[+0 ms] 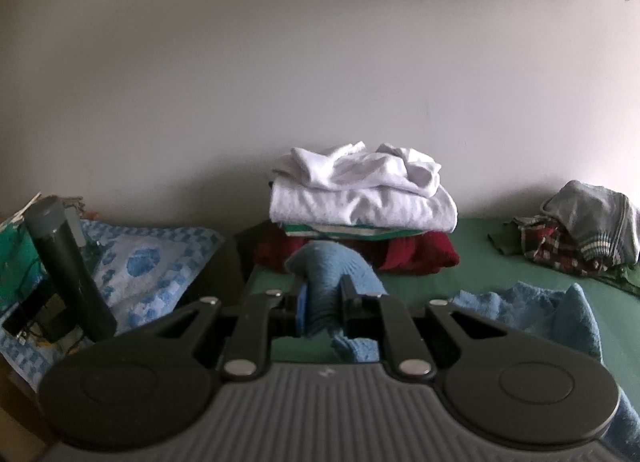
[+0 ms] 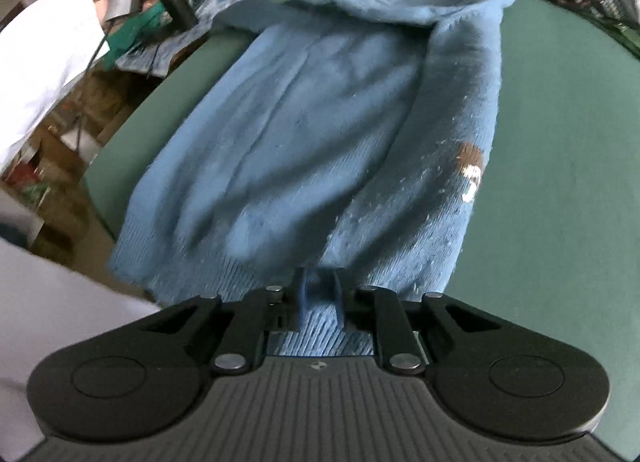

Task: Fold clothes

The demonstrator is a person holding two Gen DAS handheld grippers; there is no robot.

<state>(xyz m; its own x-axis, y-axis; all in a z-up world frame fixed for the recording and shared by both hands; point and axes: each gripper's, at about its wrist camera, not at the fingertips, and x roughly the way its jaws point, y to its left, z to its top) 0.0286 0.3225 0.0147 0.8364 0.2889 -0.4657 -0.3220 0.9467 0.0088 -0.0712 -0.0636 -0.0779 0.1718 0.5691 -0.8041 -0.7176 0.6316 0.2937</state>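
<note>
Left gripper (image 1: 323,302) was clamped on a bunched ridge of the blue sweater (image 2: 320,134), fabric pinched between both pads and lifted off the bed. Right gripper (image 2: 320,294) was down at the ribbed hem (image 2: 224,274), jaws narrowed with a fold of hem between them; looked like a grip, though the blur made me less sure of it.

Sweater lay lengthwise on the green sheet (image 2: 560,182), hem towards me, top end raised by the left side and draping back over itself. One long edge was already turned in.

Handling, my read: soft knit, light, no stiffness at all. It sags wherever it's unsupported and stretches if pulled from one point. Not slippery, the pads bite well. Best holds are the ribbed hem and the shoulder or collar line, where the knit is denser. A mid-panel pinch just tents.

Looks: mid-blue, fuzzy, pale lint flecks down the right-hand side, small brown and white motif (image 2: 470,168) near that edge.

Further out, a folded stack (image 1: 360,214) stood against the wall, whites over a striped layer over red. Unfolded pile (image 1: 580,230) sat off to the right, well apart.
</note>
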